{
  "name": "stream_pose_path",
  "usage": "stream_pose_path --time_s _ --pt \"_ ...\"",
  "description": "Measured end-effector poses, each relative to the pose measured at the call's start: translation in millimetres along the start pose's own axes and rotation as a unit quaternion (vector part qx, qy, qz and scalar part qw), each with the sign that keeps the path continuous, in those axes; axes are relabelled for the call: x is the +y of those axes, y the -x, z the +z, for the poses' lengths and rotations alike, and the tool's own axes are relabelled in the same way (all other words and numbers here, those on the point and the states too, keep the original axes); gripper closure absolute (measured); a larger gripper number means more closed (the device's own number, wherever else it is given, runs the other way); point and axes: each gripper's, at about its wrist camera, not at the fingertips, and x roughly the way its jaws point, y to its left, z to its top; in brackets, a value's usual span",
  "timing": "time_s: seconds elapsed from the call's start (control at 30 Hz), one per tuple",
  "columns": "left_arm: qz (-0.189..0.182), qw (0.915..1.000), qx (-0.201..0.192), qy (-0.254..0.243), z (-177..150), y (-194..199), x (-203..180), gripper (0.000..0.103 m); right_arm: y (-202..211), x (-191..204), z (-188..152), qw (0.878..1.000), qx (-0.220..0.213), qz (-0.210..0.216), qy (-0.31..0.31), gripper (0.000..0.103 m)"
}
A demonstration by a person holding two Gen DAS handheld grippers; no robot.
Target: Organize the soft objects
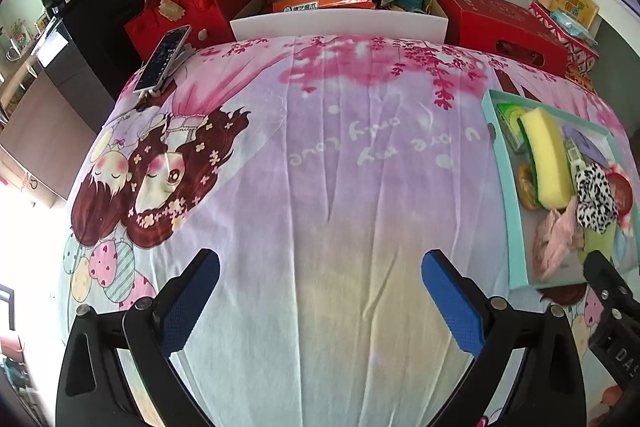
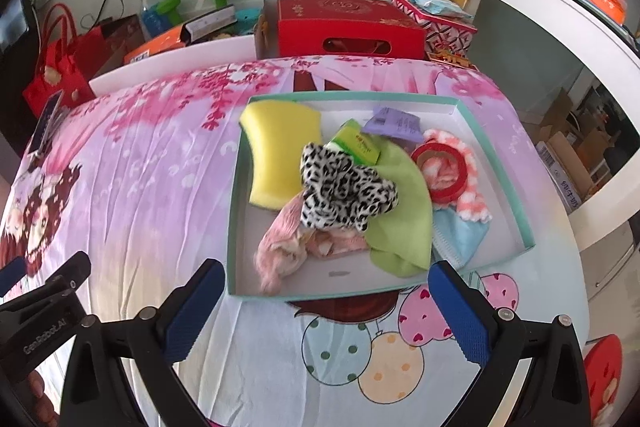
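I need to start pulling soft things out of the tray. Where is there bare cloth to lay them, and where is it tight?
Free: the wide printed sheet between the phone and the tray, ahead of the open left gripper. A smaller strip lies between the tray's near rim and the right gripper. Crowded: inside the tray, where yellow sponge, leopard scrunchie and green cloth overlap.

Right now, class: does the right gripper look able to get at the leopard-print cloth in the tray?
Probably yes. The right gripper is open at the tray's near edge, and the leopard-print cloth lies on top of the pile, uncovered.
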Motion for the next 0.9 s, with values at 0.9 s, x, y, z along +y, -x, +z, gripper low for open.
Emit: stream_pose_path --time_s 0.9 --pt "0.003 0.9999 0.011 -0.009 -7.4 -4.5 5.1 0.002 -9.6 9.1 -9.3 1.000 0.012 0.011 0.014 0.000"
